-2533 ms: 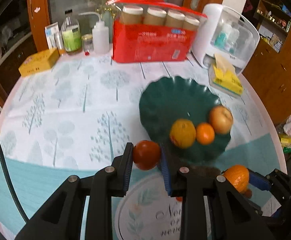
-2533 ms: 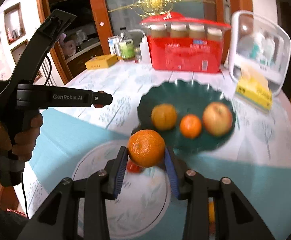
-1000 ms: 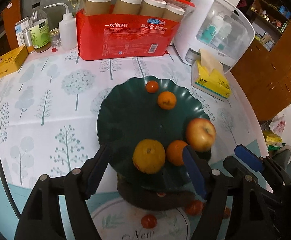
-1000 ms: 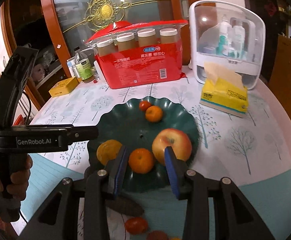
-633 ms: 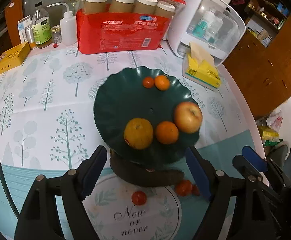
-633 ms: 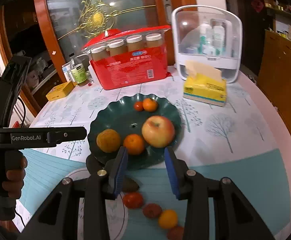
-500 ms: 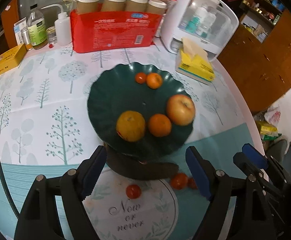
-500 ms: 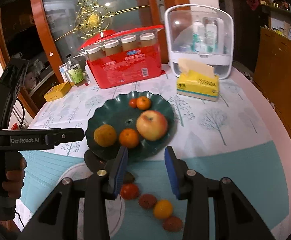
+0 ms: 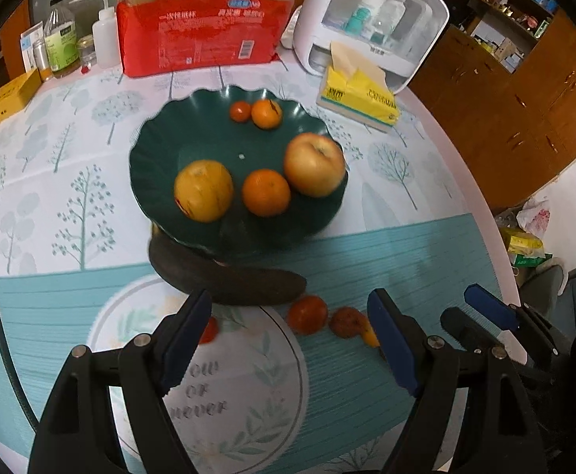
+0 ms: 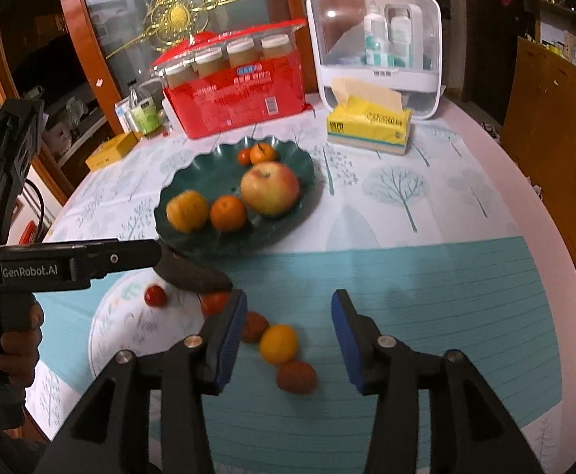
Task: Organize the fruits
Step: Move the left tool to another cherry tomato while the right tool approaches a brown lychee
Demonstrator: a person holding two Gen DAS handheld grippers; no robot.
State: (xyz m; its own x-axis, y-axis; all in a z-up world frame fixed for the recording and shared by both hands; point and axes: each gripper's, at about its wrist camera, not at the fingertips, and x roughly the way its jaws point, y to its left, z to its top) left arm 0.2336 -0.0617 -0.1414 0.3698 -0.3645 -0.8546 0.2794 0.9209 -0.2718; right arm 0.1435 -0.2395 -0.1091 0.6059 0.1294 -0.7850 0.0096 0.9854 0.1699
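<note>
**Fruit plate part-filled, both tongs empty**

Green scalloped plate point(image 9: 157, 158), frame centre: apple point(image 9: 314, 164), orange point(image 9: 203, 190), tangerine point(image 9: 266, 192). Left gripper point(image 9: 288, 339) gapes wide, empty. Right gripper point(image 10: 288, 339) opening, empty; loose yellow fruit point(image 10: 278, 343) lower centre, on tablecloth.

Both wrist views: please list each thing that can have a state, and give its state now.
Left gripper: open, holding nothing.
Right gripper: jaws opening, nothing gripped.
Green plate: loaded with five fruits.
Apple: on the plate.
Small fruits: loose on the tablecloth, not yet on the plate.
Tissue box: open, a tissue sticking out.
Red pack of cups: sealed.
</note>
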